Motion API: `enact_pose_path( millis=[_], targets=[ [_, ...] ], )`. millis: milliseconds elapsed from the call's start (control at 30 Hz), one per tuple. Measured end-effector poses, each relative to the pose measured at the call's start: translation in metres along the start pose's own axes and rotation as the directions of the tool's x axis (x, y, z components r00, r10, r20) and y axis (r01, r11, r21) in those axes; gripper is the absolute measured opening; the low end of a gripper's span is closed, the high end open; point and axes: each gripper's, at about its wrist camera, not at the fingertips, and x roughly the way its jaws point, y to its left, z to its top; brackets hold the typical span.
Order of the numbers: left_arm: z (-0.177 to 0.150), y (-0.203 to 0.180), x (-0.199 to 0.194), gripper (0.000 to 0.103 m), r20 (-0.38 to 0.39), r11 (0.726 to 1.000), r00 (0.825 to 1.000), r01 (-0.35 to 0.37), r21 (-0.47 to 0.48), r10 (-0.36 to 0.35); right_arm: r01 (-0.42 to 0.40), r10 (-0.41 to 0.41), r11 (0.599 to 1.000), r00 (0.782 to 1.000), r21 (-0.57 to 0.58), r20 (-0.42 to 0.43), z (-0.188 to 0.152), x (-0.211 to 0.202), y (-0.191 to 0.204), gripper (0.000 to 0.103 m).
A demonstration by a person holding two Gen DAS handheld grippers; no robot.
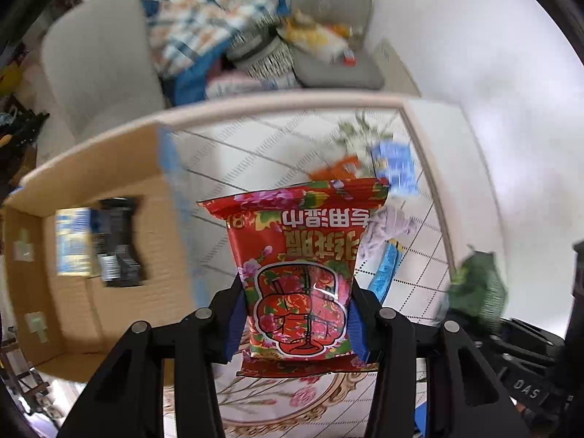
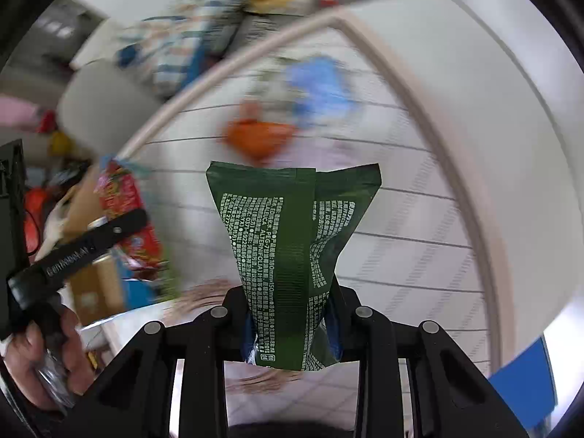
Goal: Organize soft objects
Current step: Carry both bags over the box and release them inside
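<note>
Two claws: I have both loaded, one soft pack in each.
Left claw (image 1: 297, 323): pinching the red floral wet-wipe pack (image 1: 301, 273) by its lower part; the pack stands upright between the blue pads, lifted clear of the tabletop (image 1: 233, 153).
Right claw (image 2: 290, 323): clamped on the dark green pack (image 2: 288, 241), its printed back facing my camera, squeezed narrow where the fingers bite.
Cardboard box (image 1: 109, 226): open, at the tabletop's left edge, with a black item and a blue-yellow one inside.
Far right corner of tabletop: I see a blue pack (image 1: 396, 168), an orange pack (image 1: 337, 171) and a pale crumpled cloth (image 1: 388, 228), close together.
Background: grey cushion (image 1: 100, 62) and checked bedding (image 1: 204, 18) beyond the far edge.
</note>
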Motion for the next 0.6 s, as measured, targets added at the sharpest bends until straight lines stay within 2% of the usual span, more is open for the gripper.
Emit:
enact_pose_path(
  millis=[100,167,200,300,400,600],
  targets=[
    [-0.008,0.028,-0.029,0.043,0.039,1.0,0.999,-0.017,0.001,0.017,-0.073,0.073,0.993,0.997,-0.092,-0.005,-0.003,-0.01,0.07,0.032],
    [-0.009,0.058,-0.043,0.043,0.062,0.998,0.996,-0.069,0.0,0.069,-0.097,0.097,0.985,0.995,-0.141,-0.005,-0.007,-0.008,0.114,0.032],
    [-0.009,0.063,-0.045,0.043,0.061,0.996,0.994,-0.087,-0.007,0.087,-0.099,0.1,0.981,0.995,-0.166,-0.007,-0.007,-0.006,0.136,0.032],
    [-0.021,0.116,-0.059,0.043,0.045,0.992,0.994,-0.099,-0.075,0.102,-0.112,0.111,0.969,0.994,-0.22,-0.019,-0.007,0.01,0.196,0.032],
    [-0.024,0.16,-0.062,0.043,0.032,0.982,0.989,-0.136,-0.132,0.141,-0.098,0.092,0.961,0.995,-0.258,-0.037,-0.006,0.028,0.24,0.032],
    [-0.012,0.231,-0.041,0.043,-0.023,0.96,0.981,-0.192,-0.205,0.192,0.004,-0.03,0.951,0.996,-0.31,-0.078,0.003,0.085,0.3,0.032]
  ],
)
